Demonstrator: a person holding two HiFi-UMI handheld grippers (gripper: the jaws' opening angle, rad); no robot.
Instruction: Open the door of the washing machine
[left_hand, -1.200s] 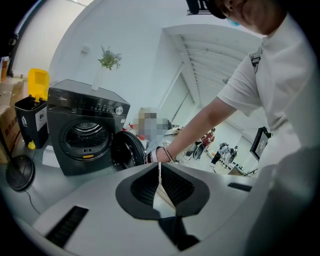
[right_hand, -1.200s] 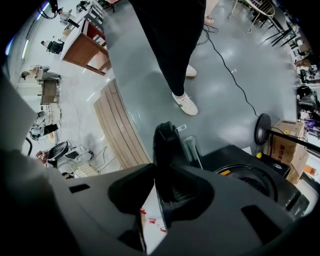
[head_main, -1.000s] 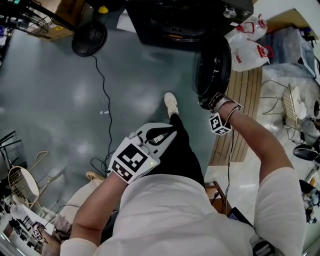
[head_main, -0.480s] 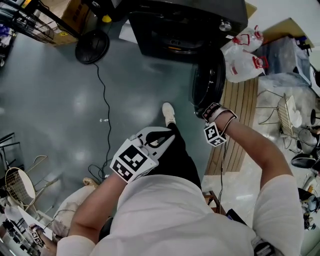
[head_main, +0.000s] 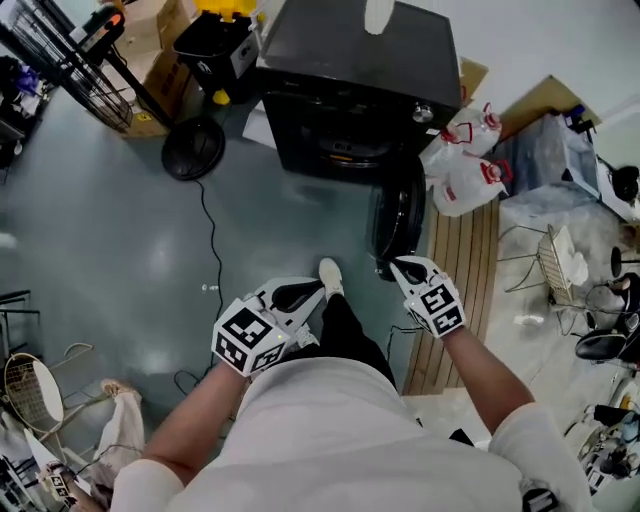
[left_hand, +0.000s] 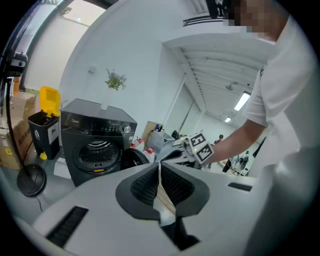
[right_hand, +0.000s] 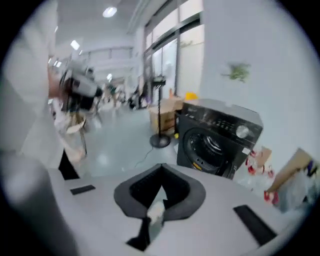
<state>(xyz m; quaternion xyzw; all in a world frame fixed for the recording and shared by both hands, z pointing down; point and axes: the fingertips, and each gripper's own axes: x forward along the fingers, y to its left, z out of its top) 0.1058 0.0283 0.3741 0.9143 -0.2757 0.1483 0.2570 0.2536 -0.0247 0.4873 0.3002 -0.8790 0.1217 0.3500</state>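
The dark washing machine (head_main: 350, 90) stands at the top of the head view. Its round door (head_main: 397, 222) hangs swung out to the right, baring the drum opening (head_main: 345, 150). My right gripper (head_main: 395, 262) hovers just below the door's lower edge, apart from it. Its jaws are closing, nearly together, with nothing between them. My left gripper (head_main: 320, 288) is shut and empty, further left, above the person's shoe (head_main: 330, 275). The left gripper view shows the machine (left_hand: 95, 145) and its open door (left_hand: 134, 157) beyond the left gripper (left_hand: 159, 167). The right gripper (right_hand: 162, 166) faces the machine (right_hand: 215, 140).
A fan stand (head_main: 192, 148) and its cable (head_main: 212, 240) lie on the grey floor to the left. A yellow-lidded bin (head_main: 222, 30) stands beside the machine. White jugs (head_main: 462, 170), a slatted wooden board (head_main: 455, 290) and a wire rack (head_main: 560, 265) crowd the right.
My right gripper has come away from the door's edge, risen and rolled over, its marker now facing up. The door stays open. My left gripper rose slightly.
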